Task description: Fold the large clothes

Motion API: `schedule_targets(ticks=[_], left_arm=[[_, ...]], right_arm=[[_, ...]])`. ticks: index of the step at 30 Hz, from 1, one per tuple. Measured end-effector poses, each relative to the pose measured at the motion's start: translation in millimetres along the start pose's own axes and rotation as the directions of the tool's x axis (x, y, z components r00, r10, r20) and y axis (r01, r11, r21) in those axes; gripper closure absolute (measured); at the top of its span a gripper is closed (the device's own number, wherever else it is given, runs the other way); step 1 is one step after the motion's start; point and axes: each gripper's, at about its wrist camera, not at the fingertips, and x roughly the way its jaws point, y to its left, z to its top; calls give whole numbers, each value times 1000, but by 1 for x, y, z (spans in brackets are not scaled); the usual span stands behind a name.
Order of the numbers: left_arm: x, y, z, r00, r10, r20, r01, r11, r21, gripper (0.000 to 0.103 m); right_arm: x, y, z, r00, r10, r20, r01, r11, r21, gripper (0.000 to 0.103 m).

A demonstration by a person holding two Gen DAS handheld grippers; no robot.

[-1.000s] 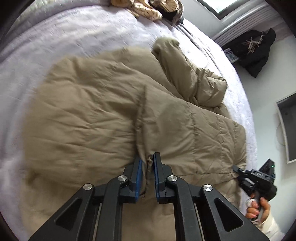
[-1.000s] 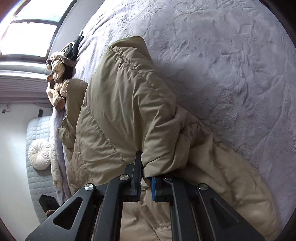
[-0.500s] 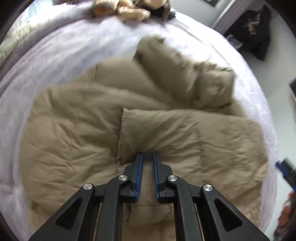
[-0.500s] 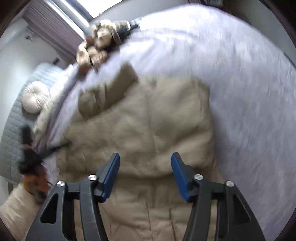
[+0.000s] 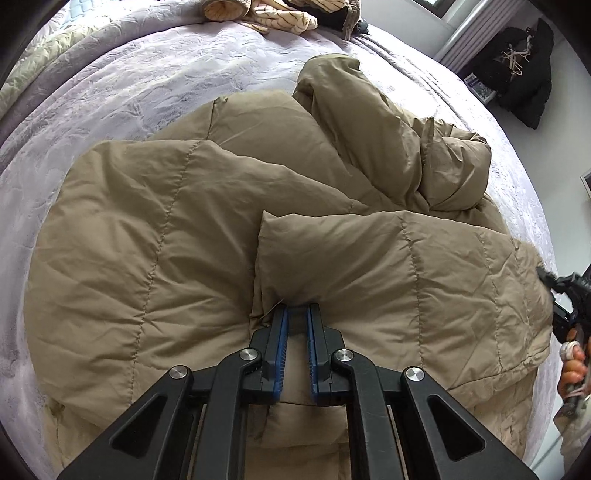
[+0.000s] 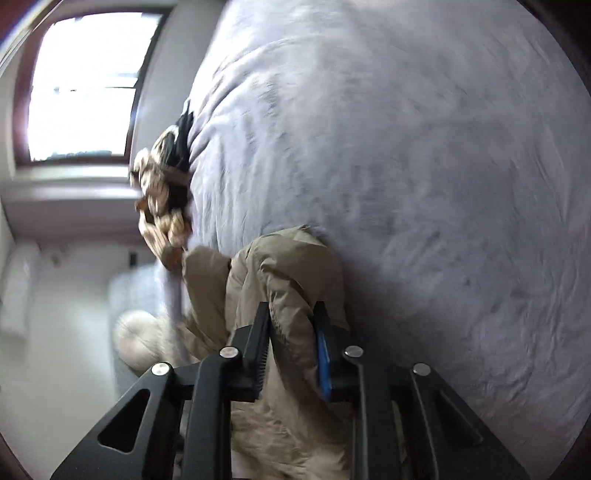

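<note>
A large tan quilted puffer coat (image 5: 184,236) lies spread on a bed with a lilac blanket (image 5: 122,81). One sleeve (image 5: 369,122) lies bunched at the far right. My left gripper (image 5: 297,314) is nearly shut, its tips at the edge of a folded flap (image 5: 369,258); whether it pinches fabric is unclear. My right gripper (image 6: 291,314) is closed on a bunched part of the coat (image 6: 291,280) at the bed's edge. It also shows at the right edge of the left wrist view (image 5: 565,295), held by a hand.
Beige and dark clothes (image 5: 280,14) lie piled at the bed's far edge, also in the right wrist view (image 6: 162,199). A black garment (image 5: 517,66) hangs by the wall. A window (image 6: 81,85) and a round white cushion (image 6: 136,339) are left.
My right gripper opened half a second ago, swung over and has closed on a bunch of the coat. My left gripper lowered the flap onto the coat and has stayed narrow.
</note>
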Motion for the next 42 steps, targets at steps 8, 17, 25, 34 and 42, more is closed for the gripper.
schedule_targets(ticks=[8,17,25,34,42], left_arm=[[9,-3,-4,1000,-20,-2,20,1000,17,92],[8,-3,-4,1000,-9,-3,9,1000,16,92],[10,-8,-4,1000,6,1,-6,1000,17,92],[17,-10,-1,1000,18,6,-19,999,34,92],[-19,-20,-9,995,103,14,-104,992,73,92]], right_arm=[[27,4,-2,936,-347,58,350,901,-257,85],[-14,33,-32,852,-472,225,523,779,-347,78],[-35,38,-97,868,-456,199,490,712,-503,78],[-12,-3,-101,838,-519,169,533,710,-460,76],[-28,5,-103,838,-520,164,535,728,-428,73]])
